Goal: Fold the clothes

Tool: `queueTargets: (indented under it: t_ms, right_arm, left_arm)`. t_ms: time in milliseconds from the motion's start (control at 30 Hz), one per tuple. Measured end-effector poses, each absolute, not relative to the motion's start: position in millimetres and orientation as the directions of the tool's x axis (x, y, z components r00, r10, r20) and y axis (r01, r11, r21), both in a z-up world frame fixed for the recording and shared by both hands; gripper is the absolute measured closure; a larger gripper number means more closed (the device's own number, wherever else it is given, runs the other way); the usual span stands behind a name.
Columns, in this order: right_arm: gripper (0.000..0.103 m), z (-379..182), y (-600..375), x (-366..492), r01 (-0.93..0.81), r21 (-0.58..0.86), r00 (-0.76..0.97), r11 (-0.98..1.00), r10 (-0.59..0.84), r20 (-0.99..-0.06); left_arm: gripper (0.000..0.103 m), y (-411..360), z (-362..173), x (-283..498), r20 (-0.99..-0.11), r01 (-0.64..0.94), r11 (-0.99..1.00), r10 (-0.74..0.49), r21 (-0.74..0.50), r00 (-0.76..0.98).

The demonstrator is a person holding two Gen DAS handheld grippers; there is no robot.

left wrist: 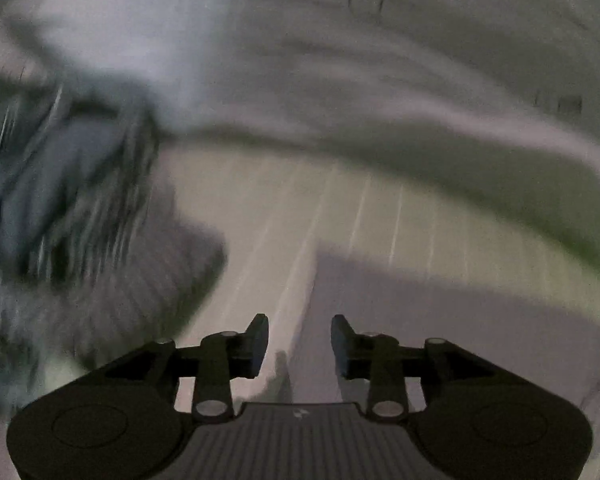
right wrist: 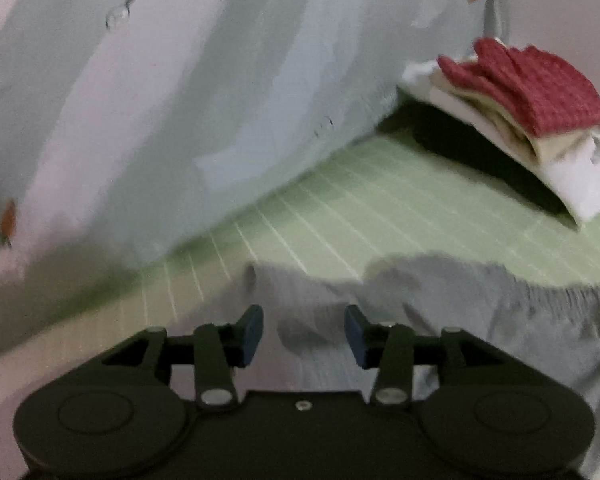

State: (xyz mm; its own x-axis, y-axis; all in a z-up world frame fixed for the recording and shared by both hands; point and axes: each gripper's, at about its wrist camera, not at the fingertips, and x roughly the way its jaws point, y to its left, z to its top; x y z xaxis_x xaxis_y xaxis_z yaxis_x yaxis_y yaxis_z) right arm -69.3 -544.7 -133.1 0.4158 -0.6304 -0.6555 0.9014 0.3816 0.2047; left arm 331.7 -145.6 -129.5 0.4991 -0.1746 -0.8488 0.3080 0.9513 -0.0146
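A grey garment point(right wrist: 440, 304) lies crumpled on the green striped sheet point(right wrist: 380, 208), just ahead of and under my right gripper point(right wrist: 304, 334). The right gripper is open and empty, its jaws apart over the garment's near edge. My left gripper point(left wrist: 299, 346) is open and empty above the sheet point(left wrist: 320, 208). A blurred dark grey-blue garment point(left wrist: 72, 200) lies to its left; a flat grey patch point(left wrist: 440, 300), cloth or shadow, lies to its right. The left view is heavily blurred.
A folded stack of clothes point(right wrist: 528, 112) with a red waffle-knit piece on top sits at the back right of the sheet. A pale patterned fabric point(right wrist: 140, 120) rises along the far side of the bed in both views.
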Motion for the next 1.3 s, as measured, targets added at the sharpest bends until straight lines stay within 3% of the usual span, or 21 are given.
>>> queueTargets:
  t_ms: [200,267,467,667,767,833,867,933,1033,1067,1300]
  right_arm:
    - [0.048,-142,-522,-61,0.904,0.186,0.402,0.385,-0.620,-0.674]
    - [0.046,-144,-516,-50,0.891,0.180,0.420,0.417,-0.604,-0.677]
    - [0.030,-155,-502,-5,0.834,0.189,0.487,0.519,-0.530,-0.694]
    - [0.027,-176,-500,40,0.791,0.267,0.537,0.551,-0.414,-0.735]
    - [0.028,-188,-503,52,0.797,0.306,0.533,0.521,-0.366,-0.763]
    - [0.030,-192,-500,55,0.796,0.324,0.536,0.511,-0.347,-0.770]
    - [0.032,-193,-498,56,0.793,0.325,0.538,0.514,-0.341,-0.771]
    - [0.040,-193,-493,59,0.780,0.306,0.540,0.545,-0.340,-0.770]
    - [0.074,-192,-492,62,0.756,0.289,0.547,0.588,-0.325,-0.771]
    - [0.100,-192,-493,62,0.745,0.299,0.556,0.596,-0.308,-0.772]
    - [0.103,-155,-476,30,0.704,0.282,0.611,0.652,-0.353,-0.709]
  left_arm:
    - [0.042,-103,-142,287,-0.880,0.205,0.977,-0.147,-0.058,0.451]
    - [0.039,-94,-145,278,-0.883,0.184,0.980,-0.147,-0.071,0.445]
    - [0.039,-100,-158,266,-0.905,0.189,0.979,-0.144,-0.072,0.400]
    - [0.039,-110,-169,264,-0.910,0.201,0.978,-0.135,-0.059,0.392]
    - [0.047,-114,-170,261,-0.906,0.216,0.976,-0.118,-0.030,0.407]
    - [0.061,-112,-168,260,-0.903,0.210,0.977,-0.115,-0.028,0.415]
    - [0.065,-112,-168,261,-0.901,0.208,0.978,-0.114,-0.027,0.419]
    - [0.083,-112,-169,260,-0.894,0.212,0.977,-0.111,-0.018,0.433]
    - [0.100,-113,-170,258,-0.884,0.238,0.971,-0.117,-0.007,0.452]
    - [0.102,-112,-170,257,-0.882,0.243,0.970,-0.123,-0.009,0.456]
    - [0.103,-92,-125,246,-0.817,0.241,0.970,-0.168,-0.036,0.552]
